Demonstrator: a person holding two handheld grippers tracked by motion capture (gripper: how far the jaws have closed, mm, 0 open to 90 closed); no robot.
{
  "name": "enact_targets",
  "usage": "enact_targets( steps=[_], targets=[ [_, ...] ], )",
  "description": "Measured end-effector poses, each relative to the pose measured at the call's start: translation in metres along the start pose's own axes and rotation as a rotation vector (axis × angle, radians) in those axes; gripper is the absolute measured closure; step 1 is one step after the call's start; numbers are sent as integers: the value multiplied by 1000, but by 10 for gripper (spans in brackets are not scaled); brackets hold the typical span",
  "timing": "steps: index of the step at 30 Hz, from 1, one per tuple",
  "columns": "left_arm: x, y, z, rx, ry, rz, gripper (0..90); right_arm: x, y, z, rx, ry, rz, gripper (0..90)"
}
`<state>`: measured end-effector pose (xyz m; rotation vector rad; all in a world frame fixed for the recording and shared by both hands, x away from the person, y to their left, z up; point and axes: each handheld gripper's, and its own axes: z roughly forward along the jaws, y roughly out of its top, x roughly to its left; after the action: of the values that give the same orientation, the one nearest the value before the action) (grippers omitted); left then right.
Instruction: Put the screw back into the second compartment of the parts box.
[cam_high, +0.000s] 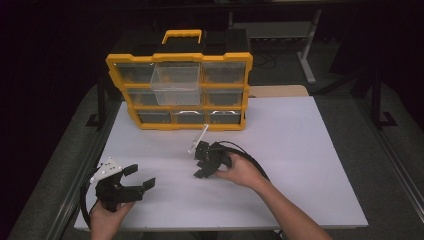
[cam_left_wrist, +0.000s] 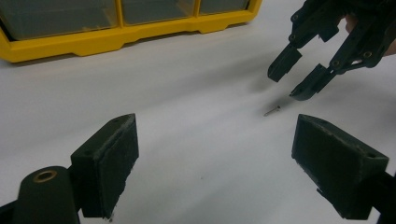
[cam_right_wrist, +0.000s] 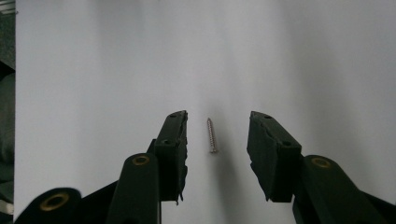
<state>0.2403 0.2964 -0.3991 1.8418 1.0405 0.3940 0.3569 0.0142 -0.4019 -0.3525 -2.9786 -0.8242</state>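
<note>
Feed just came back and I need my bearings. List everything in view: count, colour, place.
Organizer box: one, yellow frame with black back and yellow handle, clear drawers, far side of the table.
Pulled-out drawer: one, clear, top middle of the box, sticking out.
Screw: one, silver, lying flat on the table between the right gripper's jaws, untouched.
Table: one, white top.
Left gripper: one, black, grey plate on top, near left of the table, open, holding nothing.
Right gripper: one, black, table centre, open over the screw.
Hands: two, one holding each gripper.
</note>
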Motion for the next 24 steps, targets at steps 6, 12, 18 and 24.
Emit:
enact_targets(
  steps=[6, 12, 18, 24],
  targets=[
    [-1, 0, 1, 0, 0, -4, 144, 0, -1, 9, 22, -4, -1, 590],
    [0, 0, 0, 2, 0, 1, 144, 0, -3, 19, 47, -5, -19, 649],
    [0, 0, 0, 1, 0, -4, 144, 1, -3, 24, 72, -7, -34, 704],
    [0, 0, 0, 1, 0, -4, 143, 3, -2, 26, 82, -32, -61, 758]
  ],
)
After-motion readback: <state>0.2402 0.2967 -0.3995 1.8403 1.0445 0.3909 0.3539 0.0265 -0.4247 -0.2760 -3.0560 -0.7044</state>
